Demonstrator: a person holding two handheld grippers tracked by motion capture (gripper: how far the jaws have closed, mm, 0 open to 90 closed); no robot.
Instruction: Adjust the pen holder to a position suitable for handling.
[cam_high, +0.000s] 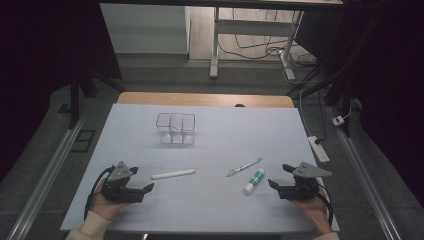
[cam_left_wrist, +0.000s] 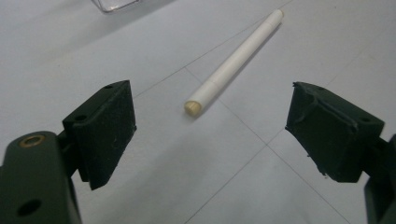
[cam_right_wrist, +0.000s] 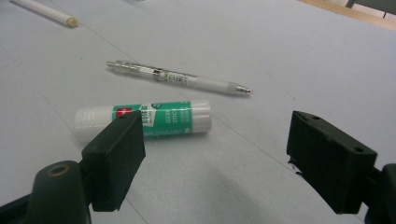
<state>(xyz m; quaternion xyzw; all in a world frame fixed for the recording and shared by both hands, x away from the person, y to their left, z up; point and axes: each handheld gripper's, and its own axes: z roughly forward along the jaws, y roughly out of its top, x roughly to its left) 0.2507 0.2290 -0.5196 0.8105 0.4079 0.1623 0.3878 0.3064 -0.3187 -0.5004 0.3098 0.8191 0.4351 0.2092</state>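
- Both your grippers rest at the near edge, jaws wide and empty: left gripper (cam_high: 131, 186), right gripper (cam_high: 286, 184).
- Nothing is picked up yet: white pen (cam_high: 173, 174) lies just beyond the left, glue stick (cam_high: 254, 181) and clear pen (cam_high: 243, 167) left of the right.
- The clear organiser (cam_high: 175, 128) at the far centre holds nothing.

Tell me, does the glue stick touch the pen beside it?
Apart. The right gripper view shows bare table between the glue stick and the pen.
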